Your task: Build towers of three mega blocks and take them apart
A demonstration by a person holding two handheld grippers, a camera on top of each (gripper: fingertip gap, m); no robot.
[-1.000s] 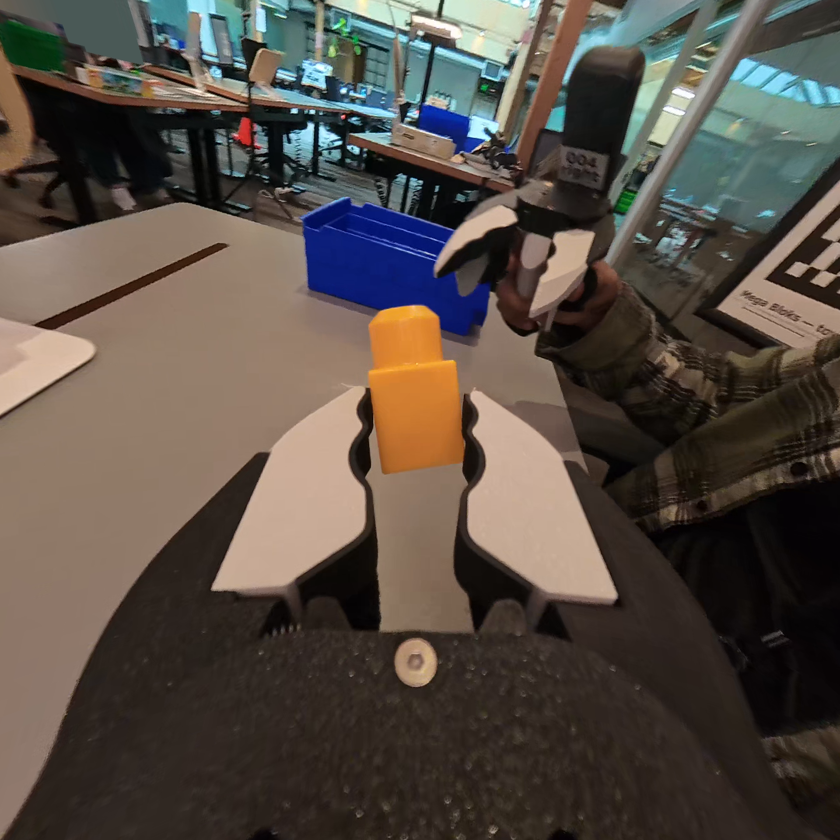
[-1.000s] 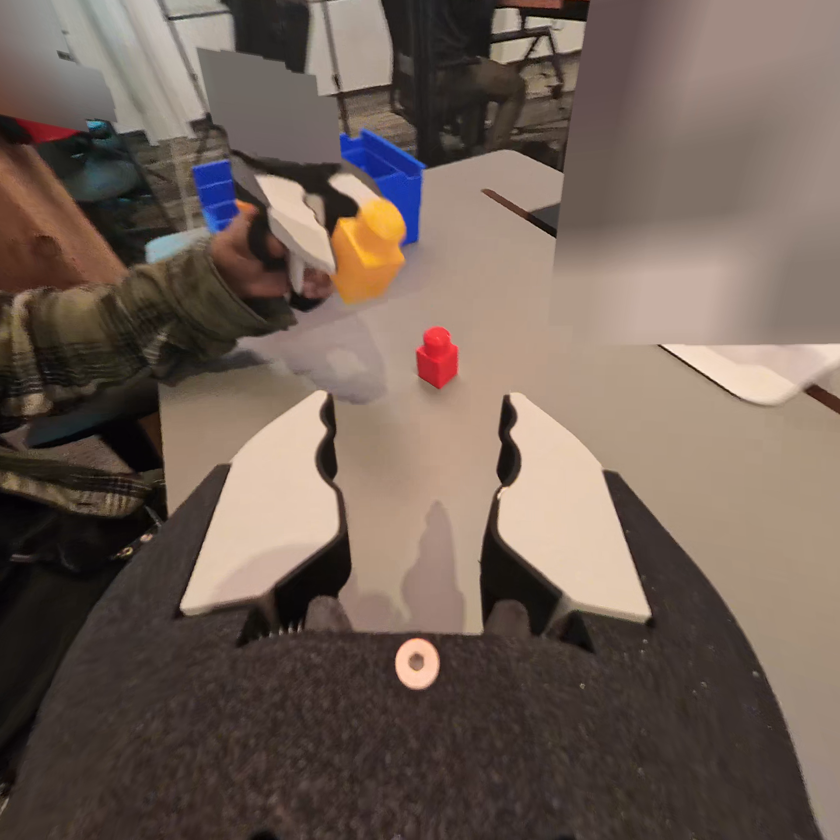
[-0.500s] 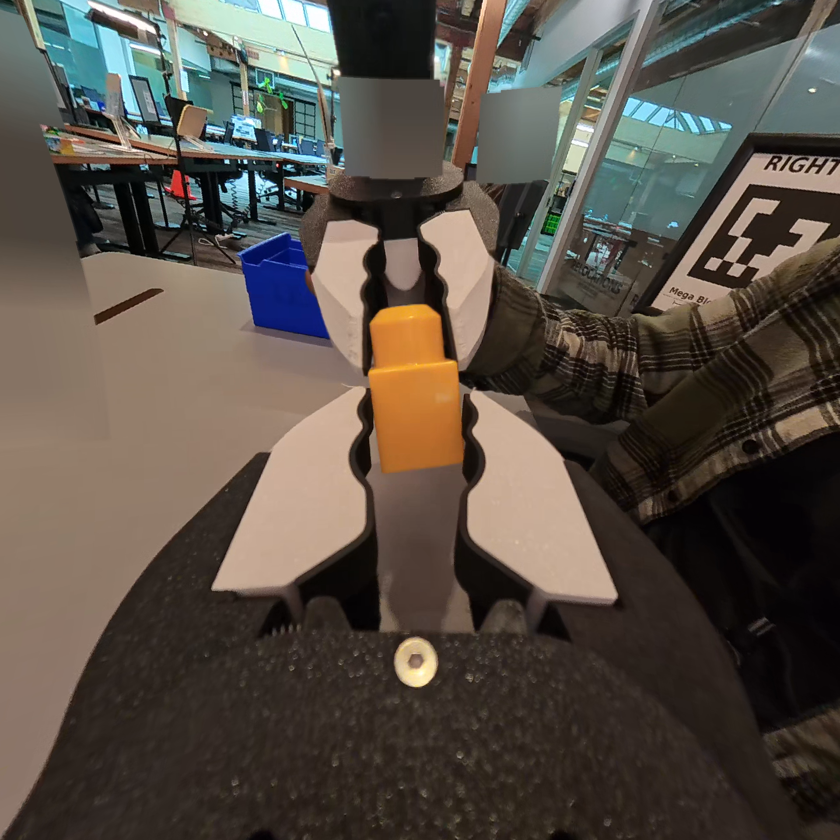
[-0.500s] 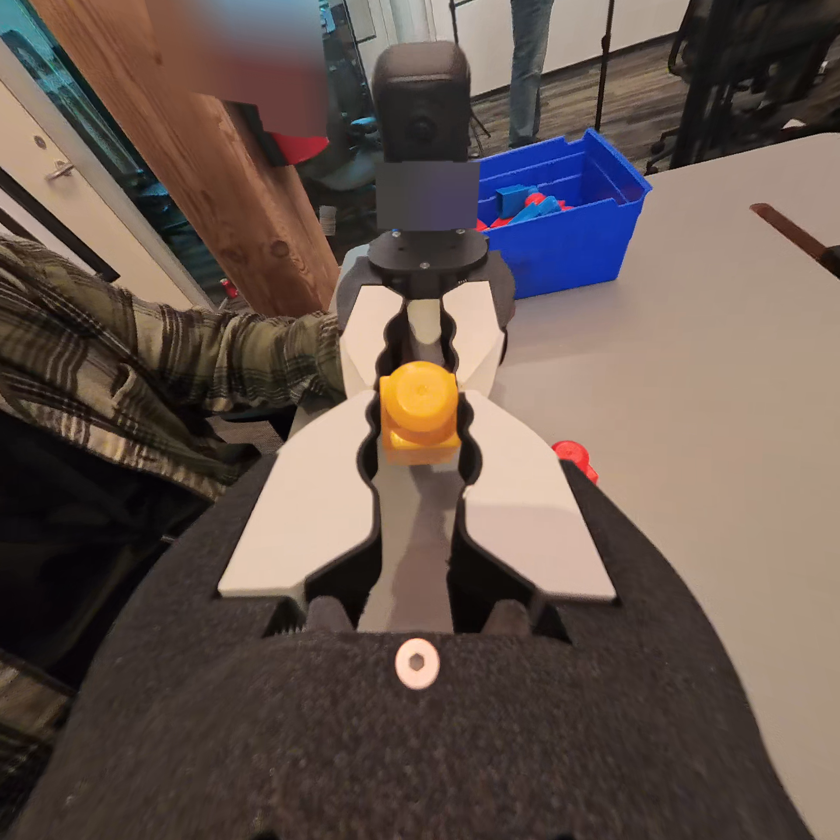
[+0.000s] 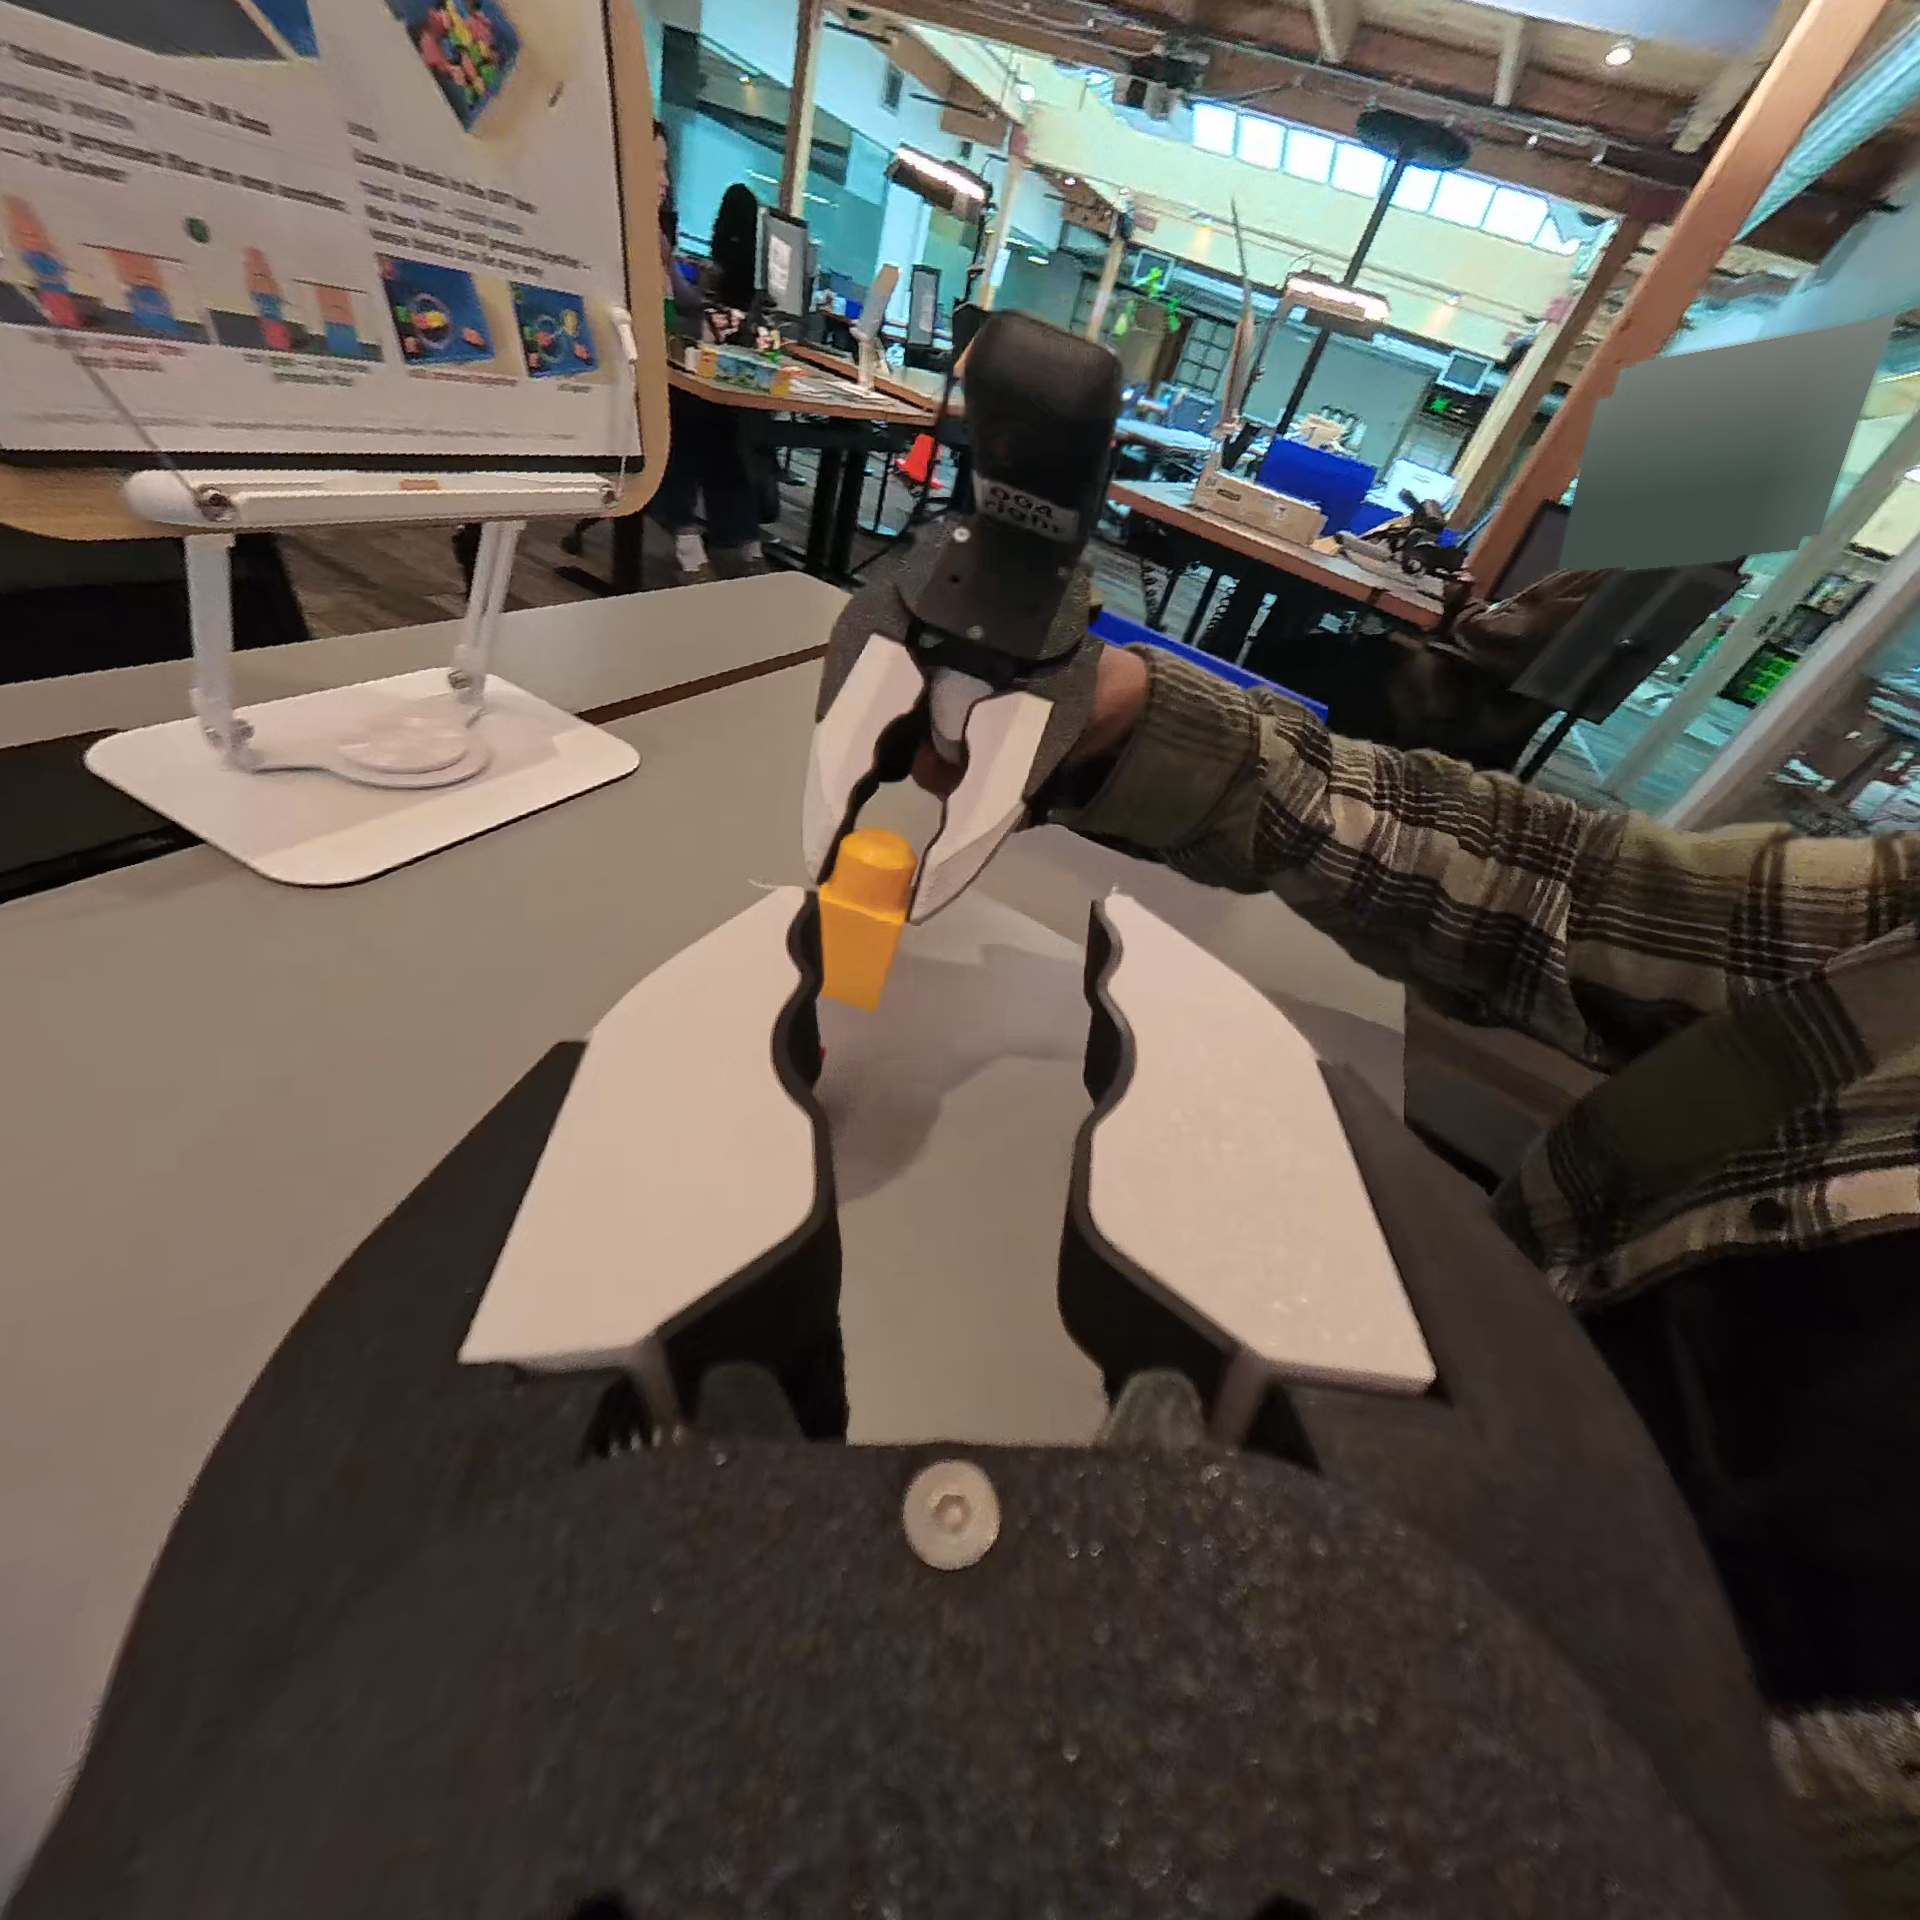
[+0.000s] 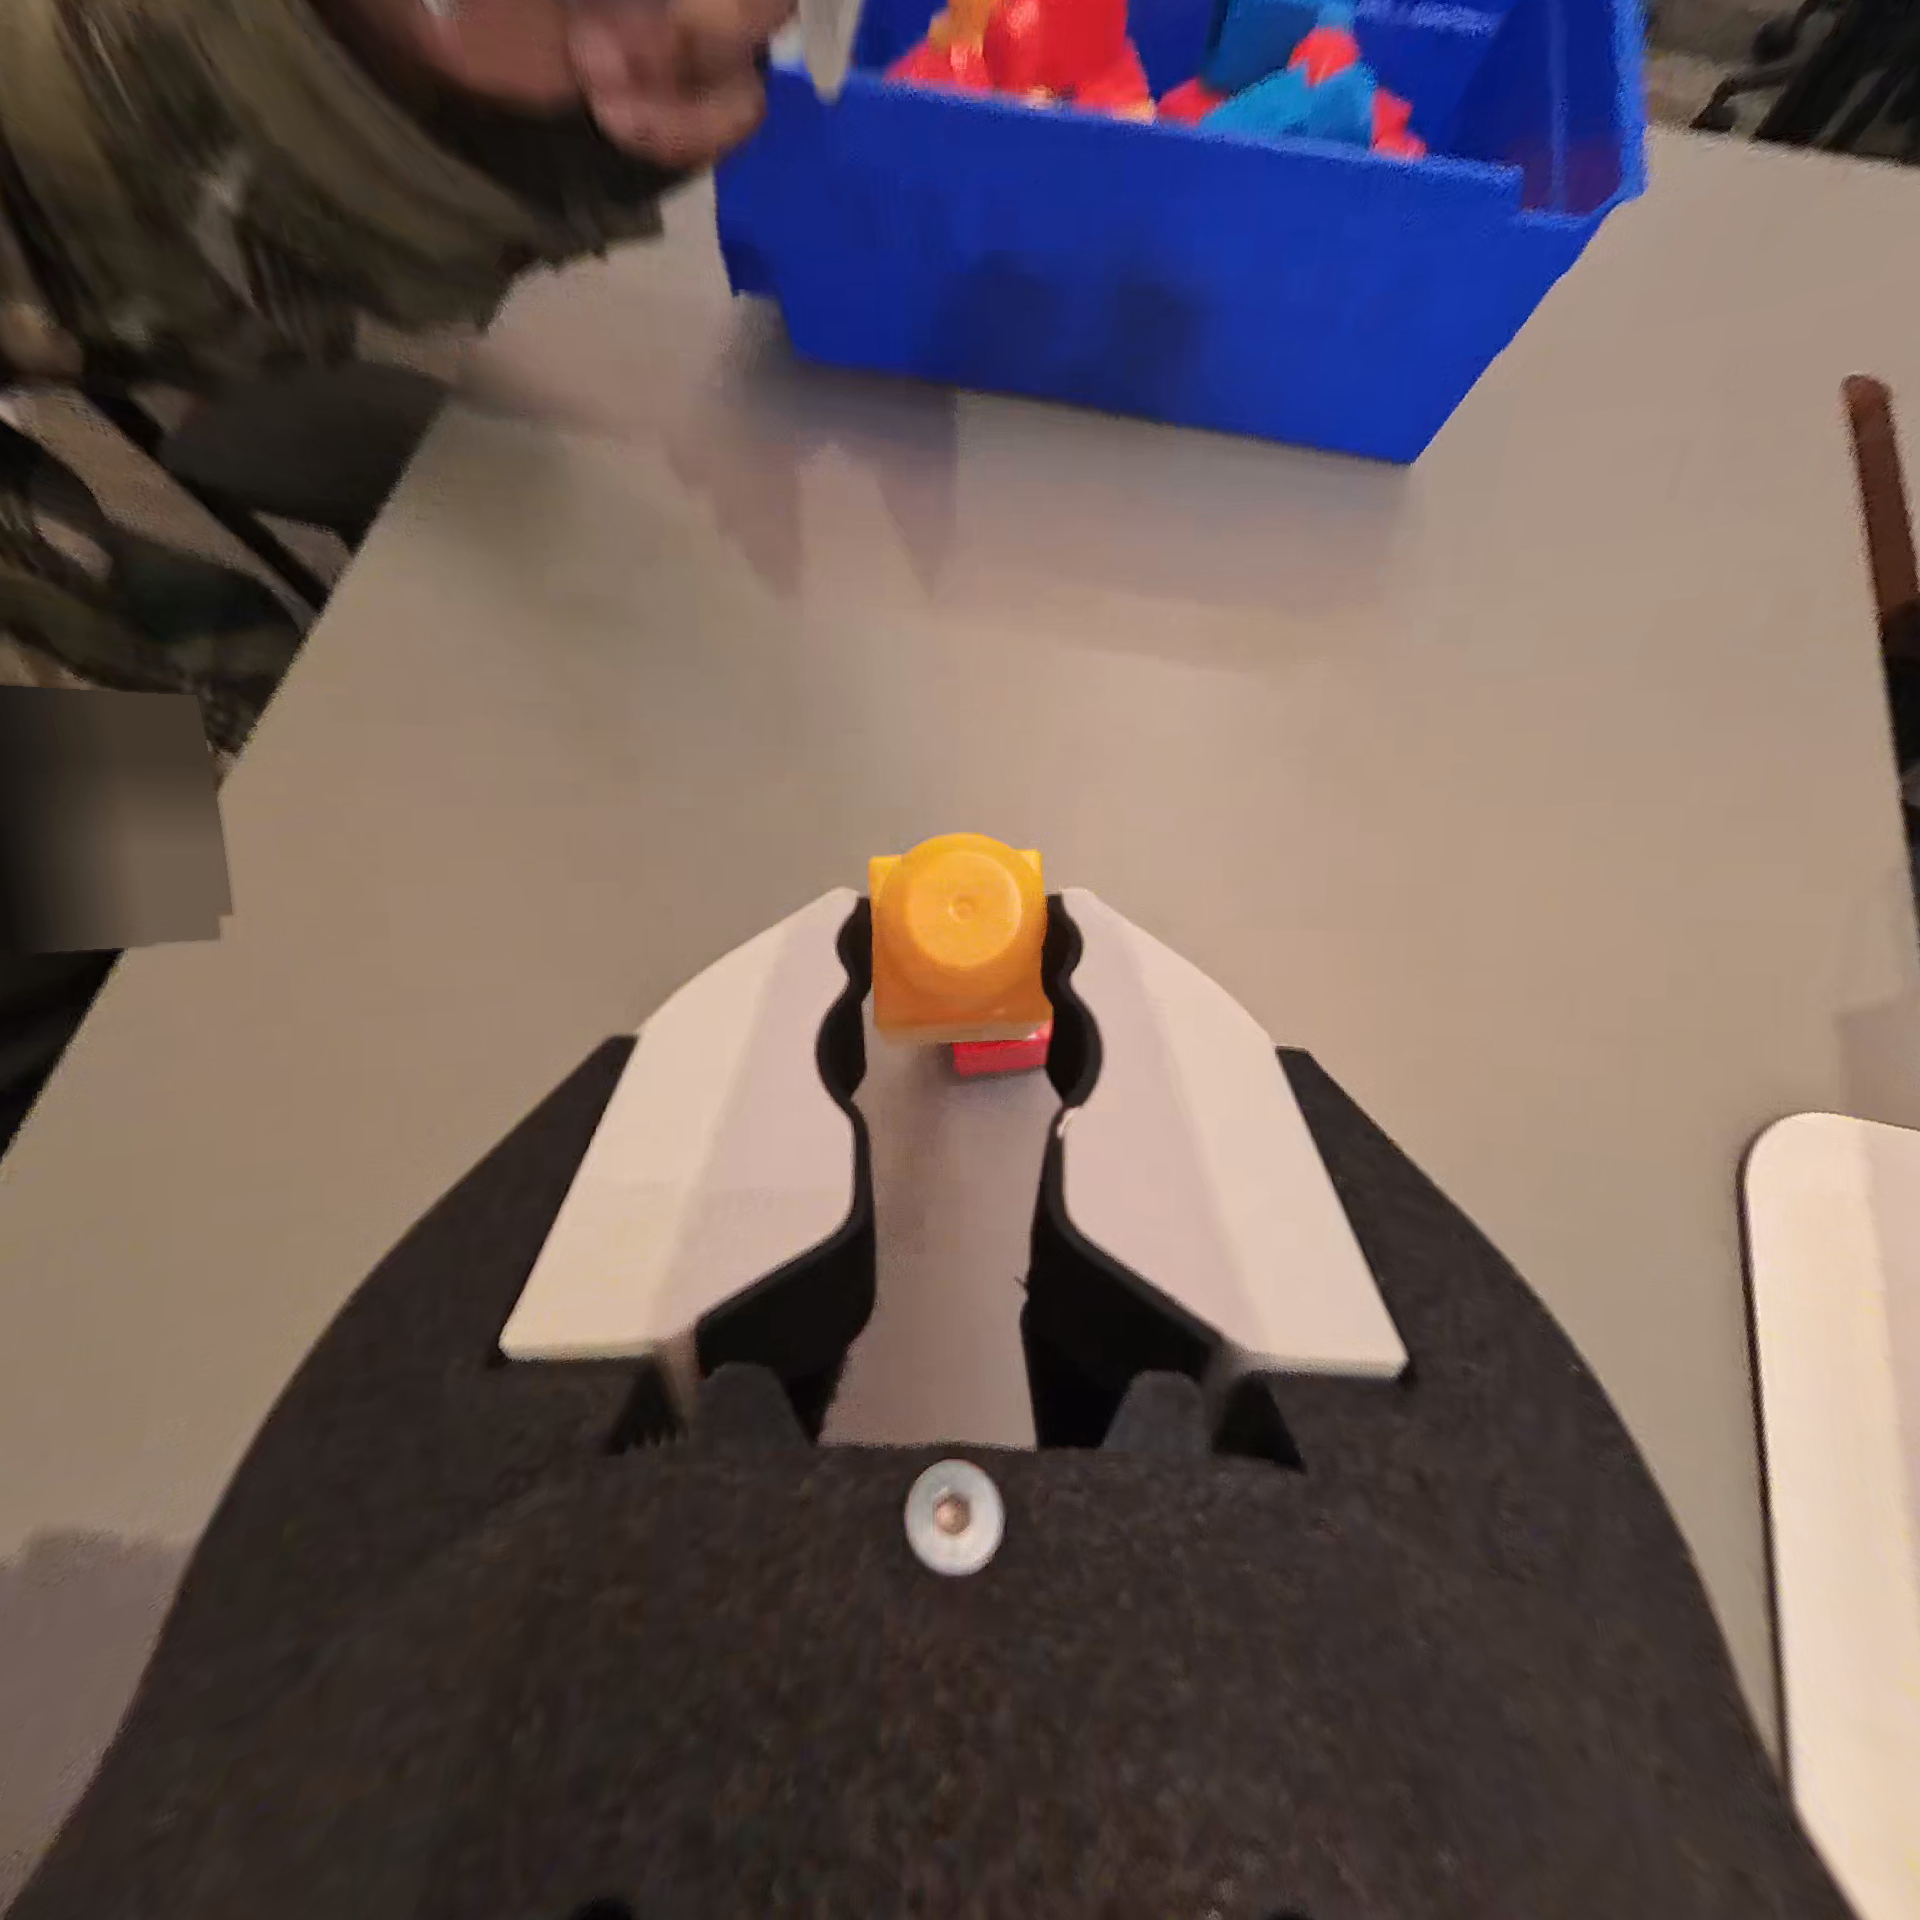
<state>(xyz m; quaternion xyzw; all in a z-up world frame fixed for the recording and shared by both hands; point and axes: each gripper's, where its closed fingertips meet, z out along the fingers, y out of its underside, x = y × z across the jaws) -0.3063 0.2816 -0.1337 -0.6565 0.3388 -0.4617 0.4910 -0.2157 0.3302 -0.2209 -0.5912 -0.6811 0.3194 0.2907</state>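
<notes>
My right tongs (image 6: 956, 961) clench the orange block (image 6: 954, 951) over the red block (image 6: 1000, 1055), centre frame; left tongs (image 5: 945, 997) released (third block unplaced; counter (image 6: 1247, 727)).

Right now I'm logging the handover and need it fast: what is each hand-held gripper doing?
Left hand-held gripper: open, holding nothing.
Right hand-held gripper: closed on the orange block, directly above the red block.

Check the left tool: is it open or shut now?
Open. In the left wrist view the left tool has a wide gap between its fingers, and the orange block sits in the right tool instead.
</notes>
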